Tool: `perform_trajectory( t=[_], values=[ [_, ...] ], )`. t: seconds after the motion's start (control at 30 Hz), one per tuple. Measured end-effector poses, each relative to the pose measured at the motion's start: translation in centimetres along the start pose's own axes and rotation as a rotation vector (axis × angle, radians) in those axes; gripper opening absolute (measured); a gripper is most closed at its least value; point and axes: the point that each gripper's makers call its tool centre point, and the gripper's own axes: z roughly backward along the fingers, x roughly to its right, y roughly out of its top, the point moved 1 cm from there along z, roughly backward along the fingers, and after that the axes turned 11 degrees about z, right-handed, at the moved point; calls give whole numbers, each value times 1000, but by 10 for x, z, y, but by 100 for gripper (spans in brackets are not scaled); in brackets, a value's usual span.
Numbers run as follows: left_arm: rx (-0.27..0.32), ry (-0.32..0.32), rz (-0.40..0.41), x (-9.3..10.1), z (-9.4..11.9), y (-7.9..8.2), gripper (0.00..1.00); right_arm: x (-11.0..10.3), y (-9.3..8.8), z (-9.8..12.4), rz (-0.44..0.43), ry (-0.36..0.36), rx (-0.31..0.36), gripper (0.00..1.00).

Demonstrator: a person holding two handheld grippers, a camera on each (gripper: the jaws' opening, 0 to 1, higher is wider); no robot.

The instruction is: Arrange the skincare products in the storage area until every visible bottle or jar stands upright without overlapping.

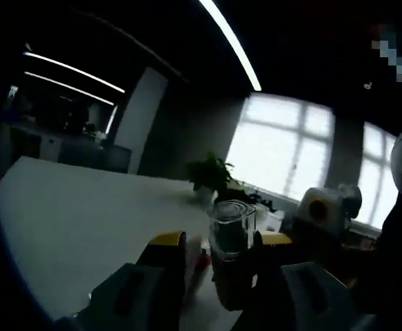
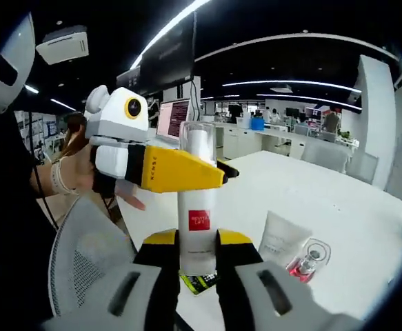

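My right gripper (image 2: 199, 238) is shut on the lower body of a white bottle (image 2: 198, 207) with a red label and a clear cap, held upright above the white table (image 2: 338, 207). The left gripper (image 2: 214, 172) reaches in from the left, its yellow jaws on either side of the bottle's upper part. In the left gripper view the clear cap (image 1: 232, 224) stands between my left gripper's (image 1: 221, 240) jaws, with a gap on the left side, so it is open. A white tube (image 2: 283, 238) and a small pink glass bottle (image 2: 307, 262) lie on the table.
A person's hand (image 2: 83, 176) holds the left gripper. A grey mesh chair (image 2: 83, 265) is at lower left. A potted plant (image 1: 211, 176) stands at the table's far side before bright windows. A green-and-black item (image 2: 199, 281) lies under the held bottle.
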Motion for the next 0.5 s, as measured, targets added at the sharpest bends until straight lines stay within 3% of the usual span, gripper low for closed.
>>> perform_trajectory(
  t=[0.1, 0.27, 0.43, 0.5],
  values=[
    [37, 24, 52, -3, 0, 0, 33, 4, 1, -2, 4, -33, 7, 17],
    [32, 66, 73, -7, -1, -8, 31, 5, -2, -6, 54, -64, -15, 18],
    [78, 92, 144, -9, 0, -10, 26, 9, -5, -7, 121, -108, -53, 18],
    [83, 105, 138, -9, 0, -11, 26, 10, -6, -7, 141, -121, -64, 18]
  ],
)
